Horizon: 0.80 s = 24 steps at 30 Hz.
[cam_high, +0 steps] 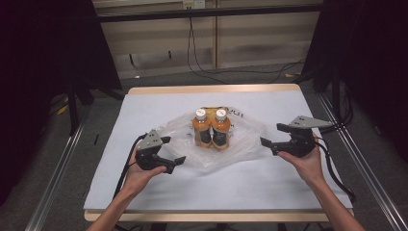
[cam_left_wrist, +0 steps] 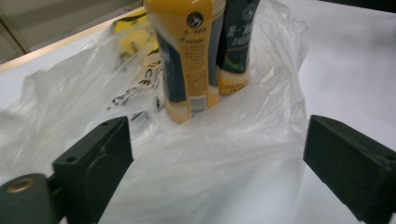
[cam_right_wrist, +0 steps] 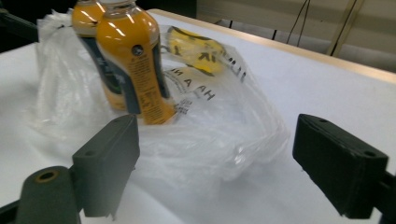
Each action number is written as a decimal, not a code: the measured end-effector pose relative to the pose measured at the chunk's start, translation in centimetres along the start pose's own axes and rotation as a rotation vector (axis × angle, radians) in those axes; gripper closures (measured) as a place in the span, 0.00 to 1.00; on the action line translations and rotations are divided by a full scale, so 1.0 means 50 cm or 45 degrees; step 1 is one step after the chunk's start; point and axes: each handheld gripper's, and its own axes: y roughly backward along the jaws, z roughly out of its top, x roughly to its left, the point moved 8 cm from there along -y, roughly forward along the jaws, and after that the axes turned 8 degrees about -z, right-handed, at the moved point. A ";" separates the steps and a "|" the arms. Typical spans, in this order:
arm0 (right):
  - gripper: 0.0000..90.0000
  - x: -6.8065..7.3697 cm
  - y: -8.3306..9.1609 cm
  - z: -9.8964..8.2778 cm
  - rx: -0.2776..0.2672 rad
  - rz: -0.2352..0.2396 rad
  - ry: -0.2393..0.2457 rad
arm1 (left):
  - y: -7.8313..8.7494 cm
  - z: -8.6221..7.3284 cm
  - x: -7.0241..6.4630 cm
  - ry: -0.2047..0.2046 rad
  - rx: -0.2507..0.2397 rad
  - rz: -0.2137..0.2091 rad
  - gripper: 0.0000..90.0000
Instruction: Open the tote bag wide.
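Both grippers, left gripper (cam_high: 174, 150) and right gripper (cam_high: 270, 134), gape wide, empty; two bottles (cam_high: 211, 128) upright mid-table, bases veiled by crumpled plastic bag (cam_high: 240, 139), its print unreadable.

Dim room, dark at the sides; overhead light brightens the table (cam_high: 269, 192), glare glints on the bottles (cam_right_wrist: 123, 28), gripper views softly blurred.
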 end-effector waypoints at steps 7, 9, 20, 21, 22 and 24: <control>0.07 0.014 0.048 -0.035 -0.013 0.012 -0.011 | 0.040 -0.027 0.003 0.046 0.002 0.049 0.03; 0.07 0.015 0.060 -0.042 -0.014 0.006 -0.012 | 0.054 -0.039 0.002 0.049 -0.002 0.066 0.03; 0.11 0.007 0.124 -0.101 -0.018 -0.072 -0.059 | 0.111 -0.084 -0.002 0.113 -0.020 0.173 0.03; 0.11 0.006 0.130 -0.104 -0.024 -0.079 -0.060 | 0.115 -0.090 -0.003 0.110 -0.009 0.176 0.03; 0.11 0.005 0.135 -0.107 -0.021 -0.087 -0.069 | 0.121 -0.100 -0.004 0.113 0.001 0.185 0.03; 0.14 0.002 0.148 -0.116 -0.030 -0.104 -0.079 | 0.134 -0.115 -0.005 0.137 -0.008 0.195 0.03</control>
